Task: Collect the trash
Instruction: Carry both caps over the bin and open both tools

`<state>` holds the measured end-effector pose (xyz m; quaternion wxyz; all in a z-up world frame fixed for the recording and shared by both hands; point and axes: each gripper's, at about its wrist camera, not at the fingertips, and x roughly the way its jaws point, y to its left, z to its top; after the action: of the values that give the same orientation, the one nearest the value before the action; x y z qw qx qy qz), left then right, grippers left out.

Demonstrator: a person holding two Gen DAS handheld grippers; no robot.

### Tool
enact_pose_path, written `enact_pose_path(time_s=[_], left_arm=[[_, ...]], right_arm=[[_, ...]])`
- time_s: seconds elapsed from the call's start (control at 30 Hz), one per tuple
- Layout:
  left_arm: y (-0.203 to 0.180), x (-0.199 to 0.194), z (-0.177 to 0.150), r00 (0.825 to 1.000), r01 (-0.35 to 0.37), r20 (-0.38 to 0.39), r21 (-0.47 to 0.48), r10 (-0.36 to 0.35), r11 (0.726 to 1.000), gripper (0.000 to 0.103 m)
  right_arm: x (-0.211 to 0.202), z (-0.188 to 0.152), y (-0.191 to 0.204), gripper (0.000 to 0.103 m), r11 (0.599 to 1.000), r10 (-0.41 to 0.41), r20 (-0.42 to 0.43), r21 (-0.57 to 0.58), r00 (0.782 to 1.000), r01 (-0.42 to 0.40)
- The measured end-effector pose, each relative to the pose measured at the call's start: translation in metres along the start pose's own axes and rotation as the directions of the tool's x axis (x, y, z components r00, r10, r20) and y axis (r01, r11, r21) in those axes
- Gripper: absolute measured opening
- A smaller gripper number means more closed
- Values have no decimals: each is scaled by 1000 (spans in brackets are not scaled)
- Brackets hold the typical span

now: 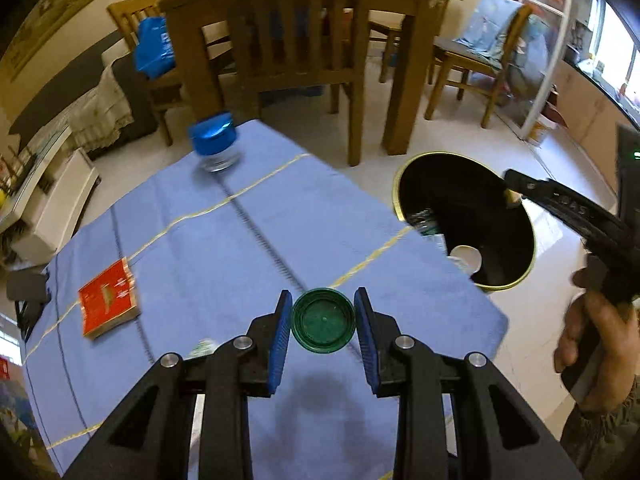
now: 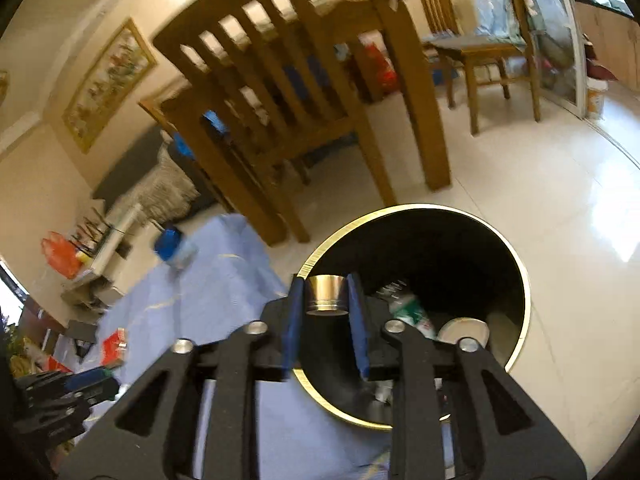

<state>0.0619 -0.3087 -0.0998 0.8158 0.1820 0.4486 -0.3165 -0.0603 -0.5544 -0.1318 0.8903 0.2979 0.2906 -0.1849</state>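
My left gripper [image 1: 323, 312] is shut on a round green cap [image 1: 323, 320] and holds it above the blue tablecloth [image 1: 248, 248]. My right gripper [image 2: 326, 300] is shut on a small silvery metal cap [image 2: 326, 295], held over the open mouth of the black trash bin [image 2: 472, 248]. The bin holds a green-labelled wrapper [image 2: 412, 314] and a white lid [image 2: 464, 330]. In the left wrist view the bin [image 1: 508, 216] stands on the floor past the table's right edge, with the right gripper [image 1: 514, 194] above it.
A blue-lidded glass jar [image 1: 214, 144] stands at the table's far end. A red packet [image 1: 108, 300] lies at its left side. Wooden chairs [image 1: 296, 40] and a dining table stand beyond. White tiled floor [image 2: 540, 184] surrounds the bin.
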Motion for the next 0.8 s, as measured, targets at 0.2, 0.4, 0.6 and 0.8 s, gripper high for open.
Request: enact_pose_path(time_s=[0.2,0.4,0.6,0.8], left_arm=[[-26,14,6,1000,15,-12,32,-14,999,29],[-51,28,22,999,36,-9,79,-35,996,30],[-88,39,55,994,100,23,131,-103,986,30],[-121,39,78,985,109,115,185,-132,977,78]], right_arm=[[-8,-9,-27,71,999,-19,55,45,998,17],[-24,-17,-55,80,992,-28,101,123,995,15],[-38,-23,-86,80,982,-45,123,189,991,21],[-38,-28,-104,80,976,-65,113,215,992,39]])
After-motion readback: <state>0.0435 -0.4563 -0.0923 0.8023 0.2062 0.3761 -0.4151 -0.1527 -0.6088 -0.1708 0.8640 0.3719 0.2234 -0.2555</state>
